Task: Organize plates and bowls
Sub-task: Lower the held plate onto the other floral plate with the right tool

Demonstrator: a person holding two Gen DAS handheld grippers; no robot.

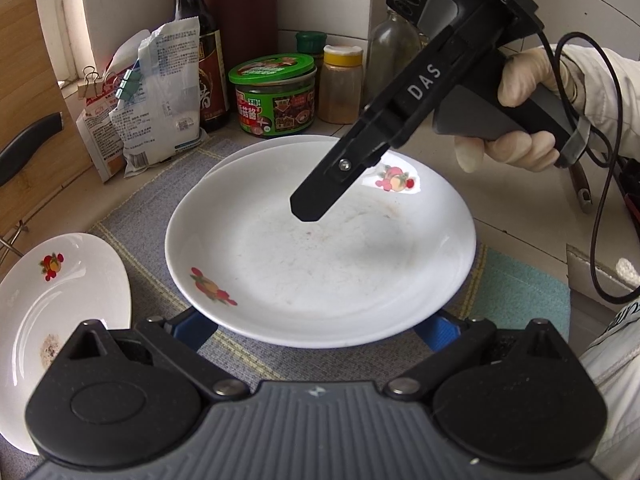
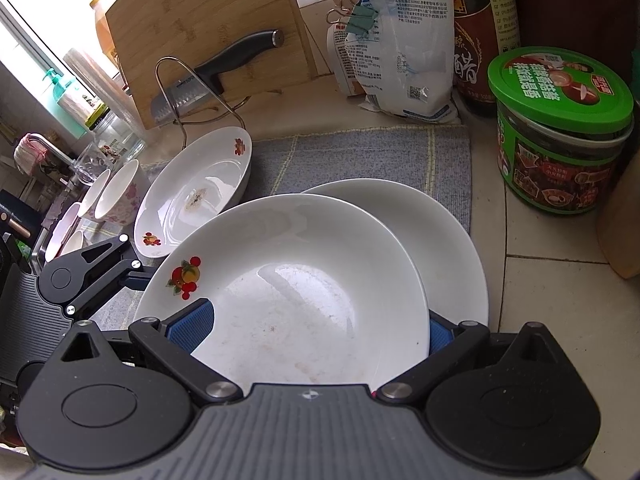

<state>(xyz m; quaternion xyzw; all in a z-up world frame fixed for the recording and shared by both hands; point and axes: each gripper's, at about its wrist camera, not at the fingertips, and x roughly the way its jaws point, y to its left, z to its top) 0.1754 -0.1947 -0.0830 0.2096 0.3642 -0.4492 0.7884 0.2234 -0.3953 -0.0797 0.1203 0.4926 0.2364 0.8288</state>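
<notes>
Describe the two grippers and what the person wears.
Both grippers are black with grey ribbed bodies and blue finger pads. The right gripper bears white "DAS" lettering and trails a black cable. The hand wears a pale glove and light sleeve.

Both tongs (image 1: 316, 328) (image 2: 312, 328) spread wide

A white plate with fruit decals (image 2: 304, 280) is seen stacked slightly off-centre on a plain white plate (image 2: 448, 240), its smudged rim lying between the right jaws and just ahead of the left jaws. A second decorated plate (image 2: 196, 192), marked by a dark residue, is tilted left of both jaws. Floral bowls (image 2: 120, 196) are grouped farther left.
</notes>
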